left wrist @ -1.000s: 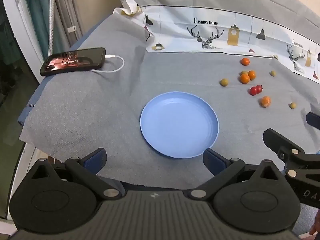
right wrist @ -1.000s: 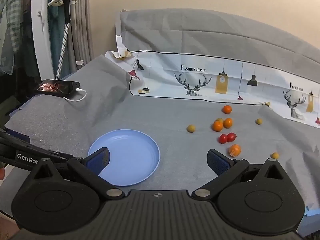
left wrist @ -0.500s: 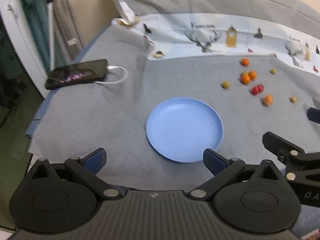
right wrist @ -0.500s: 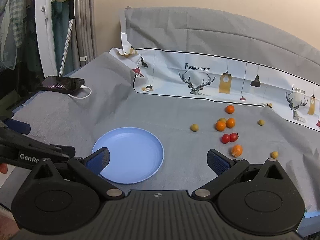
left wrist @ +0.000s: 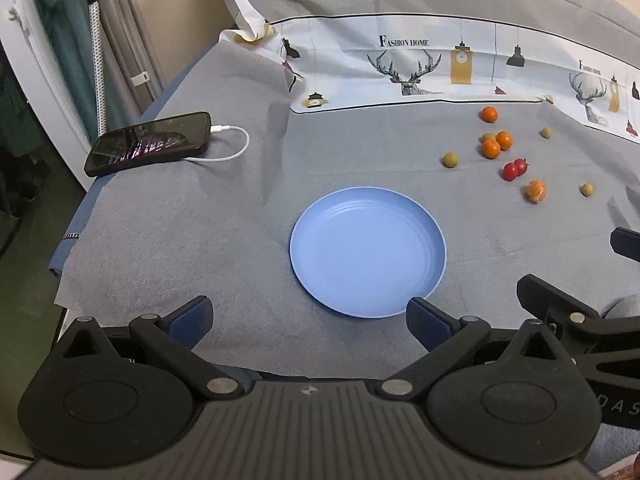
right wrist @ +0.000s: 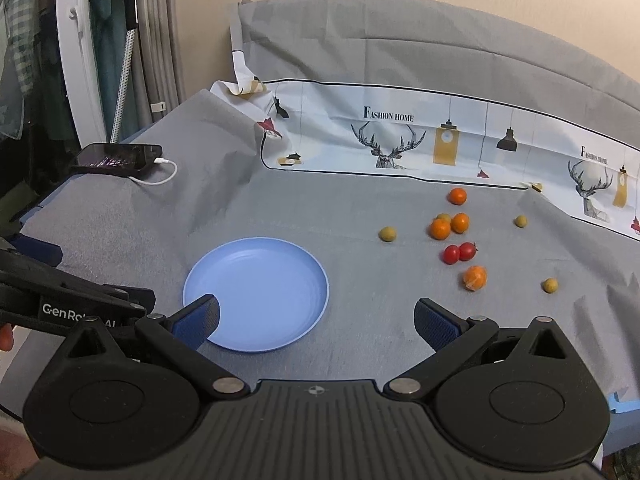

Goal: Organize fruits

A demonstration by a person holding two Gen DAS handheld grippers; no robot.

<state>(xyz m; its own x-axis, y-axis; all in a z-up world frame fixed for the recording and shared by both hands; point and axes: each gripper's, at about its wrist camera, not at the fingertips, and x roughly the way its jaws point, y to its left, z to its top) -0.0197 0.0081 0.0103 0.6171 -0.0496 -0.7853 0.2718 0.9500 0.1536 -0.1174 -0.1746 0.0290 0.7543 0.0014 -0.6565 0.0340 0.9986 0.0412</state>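
An empty blue plate [left wrist: 368,252] [right wrist: 256,294] lies on the grey cloth. To its right lie scattered small fruits: several orange ones [left wrist: 490,148] [right wrist: 440,229], two red cherry tomatoes [left wrist: 514,169] [right wrist: 458,253], a peeled-looking orange one [right wrist: 475,278] and several small green ones [left wrist: 450,159] [right wrist: 387,234]. My left gripper [left wrist: 308,318] is open and empty, just in front of the plate. My right gripper [right wrist: 316,320] is open and empty, near the plate's front right, well short of the fruits.
A black phone [left wrist: 150,142] [right wrist: 118,156] with a white cable lies at the far left of the cloth. A printed white cloth [left wrist: 460,68] runs along the back. The table's left edge [left wrist: 64,240] drops off beside a curtain.
Both grippers have pulled back and risen slightly, with the views tilting. The plate and fruits have not moved. Both stay open.
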